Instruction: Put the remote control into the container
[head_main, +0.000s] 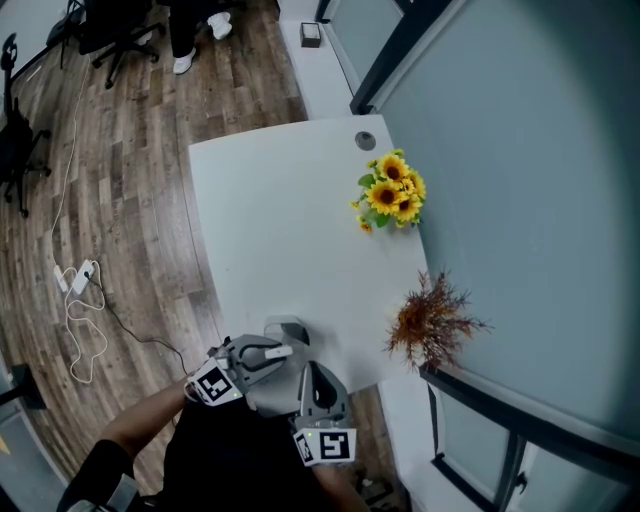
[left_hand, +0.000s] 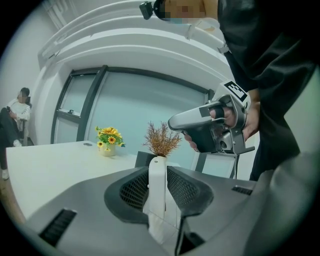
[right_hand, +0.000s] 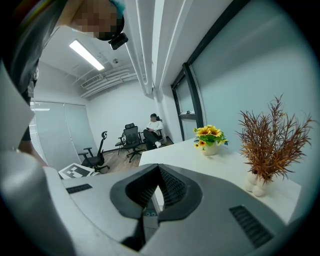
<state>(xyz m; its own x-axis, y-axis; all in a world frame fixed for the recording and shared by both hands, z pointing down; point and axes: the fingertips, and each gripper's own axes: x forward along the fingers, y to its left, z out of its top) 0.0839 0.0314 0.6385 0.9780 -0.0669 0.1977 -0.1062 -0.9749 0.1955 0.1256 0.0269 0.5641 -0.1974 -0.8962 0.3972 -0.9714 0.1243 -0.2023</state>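
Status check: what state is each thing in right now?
remote: held in left gripper
left gripper: shut on remote
right gripper: shut, empty
sunflowers: upright on table
dried plant: upright on table
container: not in view

White table (head_main: 270, 230), bare over most of its top; a round grommet (head_main: 365, 141) sits in the far corner. A pot of sunflowers (head_main: 393, 192) stands near the edge by the glass wall. A dried reddish-brown plant (head_main: 430, 322) in a white vase stands further along the same edge, apart from the sunflowers. Wood-plank floor (head_main: 130, 200) around the table; white power strip and looped cable (head_main: 78, 280) lie on it; black office chairs (head_main: 120, 30) stand far off; small dark box (head_main: 311, 35) by the wall.
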